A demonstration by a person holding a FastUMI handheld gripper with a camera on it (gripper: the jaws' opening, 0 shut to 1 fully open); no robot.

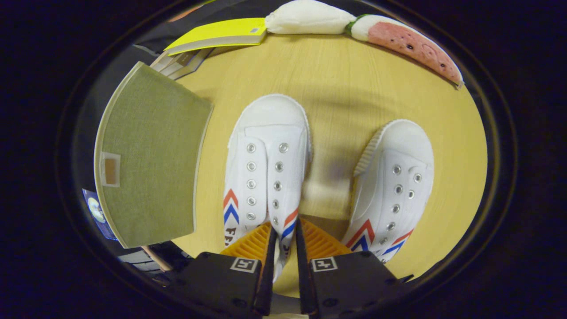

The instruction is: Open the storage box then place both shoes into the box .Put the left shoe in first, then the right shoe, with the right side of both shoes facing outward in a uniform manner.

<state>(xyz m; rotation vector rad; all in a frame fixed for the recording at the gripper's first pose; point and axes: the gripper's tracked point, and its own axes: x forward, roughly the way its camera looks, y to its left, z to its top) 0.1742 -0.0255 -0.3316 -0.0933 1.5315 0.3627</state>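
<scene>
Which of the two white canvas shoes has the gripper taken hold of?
The white canvas shoe beside the olive fabric box: this shoe has its side wall pinched between the gripper fingers. The other white shoe lies free.

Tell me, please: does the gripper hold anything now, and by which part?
Yes. The gripper is closed on the left white shoe, with both fingers pinching the side wall of its opening near the heel. The right white shoe lies untouched beside it.

A pale wooden table (336,75) is carrying two white canvas shoes with red and blue chevrons, the left one (266,164) and the right one (392,186) lying side by side. An olive fabric storage box (150,155), a yellow-covered book (221,33) and a watermelon-slice plush (407,44) are also sitting on it.

The gripper (283,241) is closing its fingers on the left one's side wall.
</scene>
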